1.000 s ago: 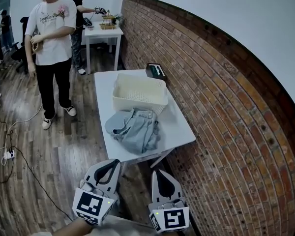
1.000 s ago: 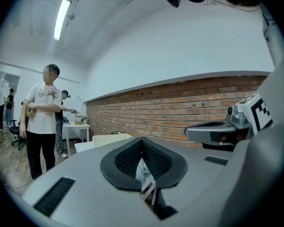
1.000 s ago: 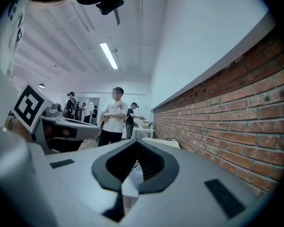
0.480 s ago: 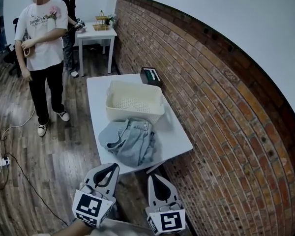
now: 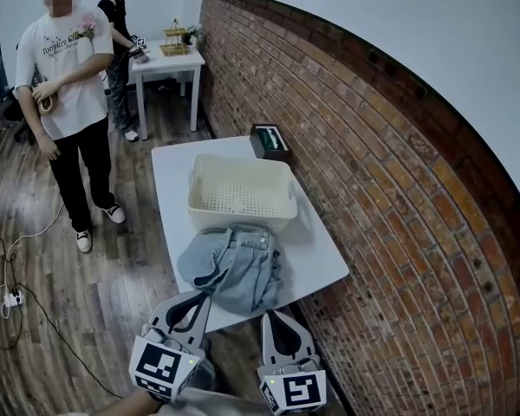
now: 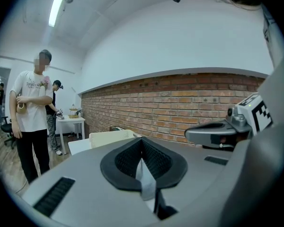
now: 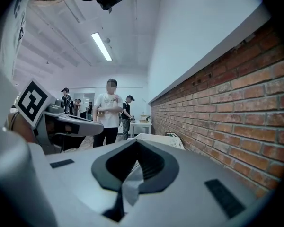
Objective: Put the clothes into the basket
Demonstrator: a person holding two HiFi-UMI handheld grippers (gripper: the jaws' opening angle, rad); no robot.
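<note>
1. My left gripper [image 5: 193,300] and right gripper [image 5: 275,319] are both clenched on nothing, short of the table's [image 5: 316,250] near edge. The denim clothes [image 5: 234,265] lie bunched there, touching the basket's [image 5: 243,219] front wall.
2. If I pinch only a top fold, I reckon a leg would trail and catch the rim — or shove the light basket back.
3. The brick wall [image 5: 373,189] crowds my right; my left has open floor, though a person [image 5: 65,85] stands there.
</note>
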